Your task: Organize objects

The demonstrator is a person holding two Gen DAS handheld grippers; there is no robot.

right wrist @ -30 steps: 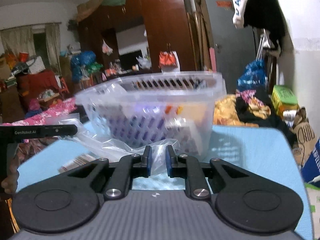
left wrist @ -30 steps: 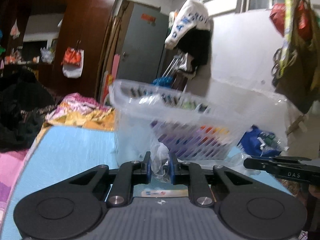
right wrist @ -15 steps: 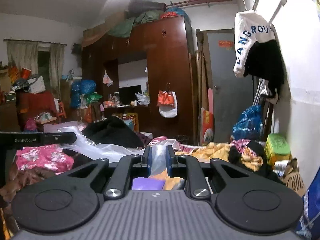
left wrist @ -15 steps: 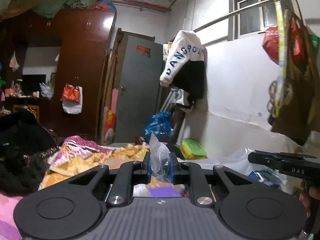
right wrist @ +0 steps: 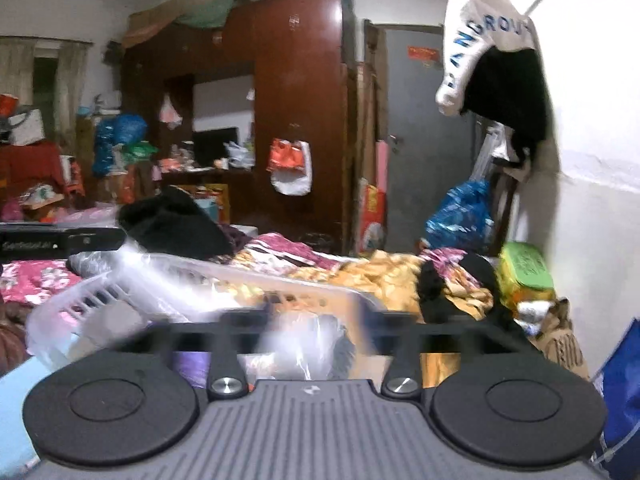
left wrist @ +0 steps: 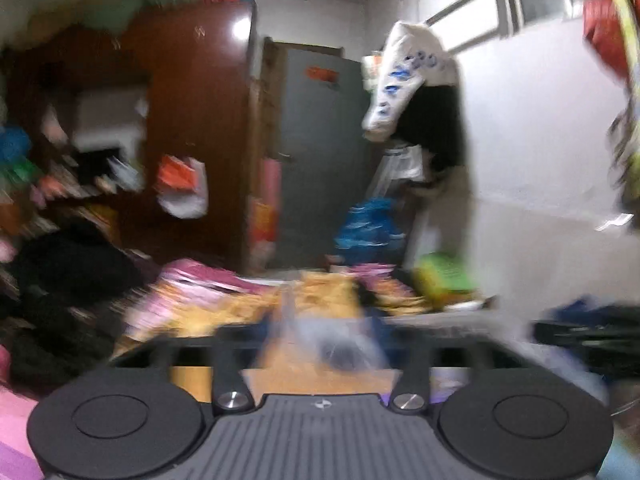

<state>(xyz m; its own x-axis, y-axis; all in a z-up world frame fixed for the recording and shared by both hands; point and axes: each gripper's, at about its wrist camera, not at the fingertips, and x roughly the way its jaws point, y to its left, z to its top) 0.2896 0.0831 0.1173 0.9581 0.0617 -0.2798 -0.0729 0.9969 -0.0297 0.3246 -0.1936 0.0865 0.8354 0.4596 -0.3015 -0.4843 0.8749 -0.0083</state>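
Observation:
Both views look low over a white slotted basket (right wrist: 92,300) wrapped in a clear plastic bag (right wrist: 304,348). My right gripper (right wrist: 316,316) has its jaws opening wide, and a crumpled fold of the bag stands loose between them, not pressed. In the blurred left wrist view my left gripper (left wrist: 322,326) is also opening, with a peak of the same bag (left wrist: 332,344) free between its fingers. Each gripper shows in the other's view: the left one (right wrist: 60,240) at the far left, the right one (left wrist: 580,332) at the far right.
Behind the basket lies a heap of pink and yellow bedding (right wrist: 372,272) with black clothes (right wrist: 176,224). A dark wooden wardrobe (right wrist: 296,100) and a grey door (right wrist: 416,140) stand at the back. A green box (right wrist: 524,268) sits by the white wall.
Both grippers, shut on folds of the plastic bag until half a second ago, have sprung wide and let them go. Both views rose and now look over the basket's rim.

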